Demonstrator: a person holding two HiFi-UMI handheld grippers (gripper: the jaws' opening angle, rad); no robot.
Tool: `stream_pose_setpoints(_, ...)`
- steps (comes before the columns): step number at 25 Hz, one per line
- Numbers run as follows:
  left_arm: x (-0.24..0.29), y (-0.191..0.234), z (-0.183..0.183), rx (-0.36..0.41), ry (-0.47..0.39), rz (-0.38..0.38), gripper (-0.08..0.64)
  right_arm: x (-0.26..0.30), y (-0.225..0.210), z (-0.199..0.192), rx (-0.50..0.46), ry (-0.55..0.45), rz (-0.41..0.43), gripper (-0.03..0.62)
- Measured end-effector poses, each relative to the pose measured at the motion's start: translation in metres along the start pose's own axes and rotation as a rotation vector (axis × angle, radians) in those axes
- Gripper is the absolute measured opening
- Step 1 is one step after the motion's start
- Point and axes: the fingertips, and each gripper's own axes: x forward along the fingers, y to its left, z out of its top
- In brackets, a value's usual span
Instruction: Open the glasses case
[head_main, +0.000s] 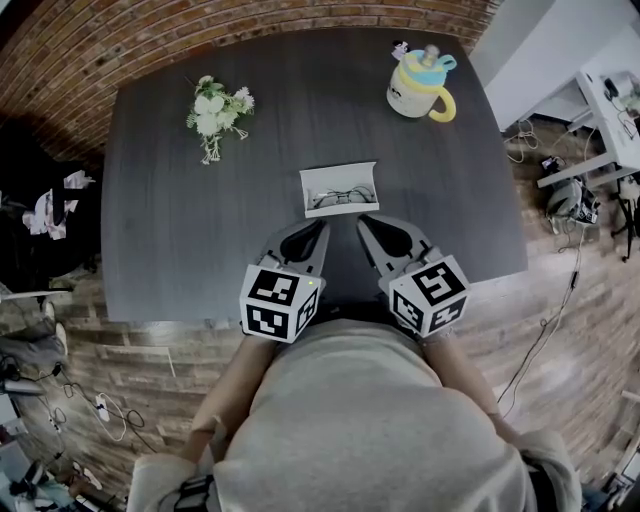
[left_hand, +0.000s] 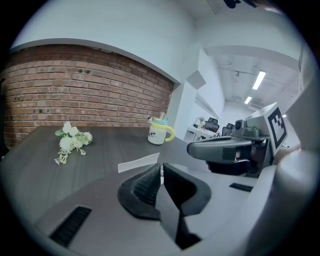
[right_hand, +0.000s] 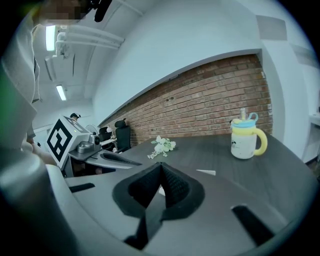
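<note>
- Glasses case lies open on the table, glasses inside, just ahead of both jaw tips
- Left gripper: jaws pressed together, empty
- Right gripper: jaws pressed together, empty

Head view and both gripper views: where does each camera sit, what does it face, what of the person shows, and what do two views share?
Head view: on the head, facing steeply down at table and open glasses case; torso, left gripper, right gripper show.
Left gripper view: on that gripper, facing past its shut jaws toward the brick wall; right gripper shows.
Right gripper view: likewise, shut jaws; left gripper shows.
Shared by both: flowers, mug.
</note>
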Motion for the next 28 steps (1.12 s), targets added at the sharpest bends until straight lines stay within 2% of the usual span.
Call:
stream_pose_setpoints(9, 0.000, -0.002, -0.004, -0.005, 0.016, -0.019, 0.031, -0.001, 0.003, -0.001, 0.002, 0.007, 0.013, 0.005)
stream_pose_setpoints(14, -0.002, -0.005, -0.002, -0.016, -0.008, -0.050, 0.031, 0.000, 0.002, -0.006, 0.011, 0.017, 0.014, 0.005)
stream_pose_setpoints(28, 0.002, -0.002, -0.010, -0.025, 0.018, -0.040, 0.031, -0.002, -0.005, -0.015, 0.047, 0.032, -0.003, 0.005)
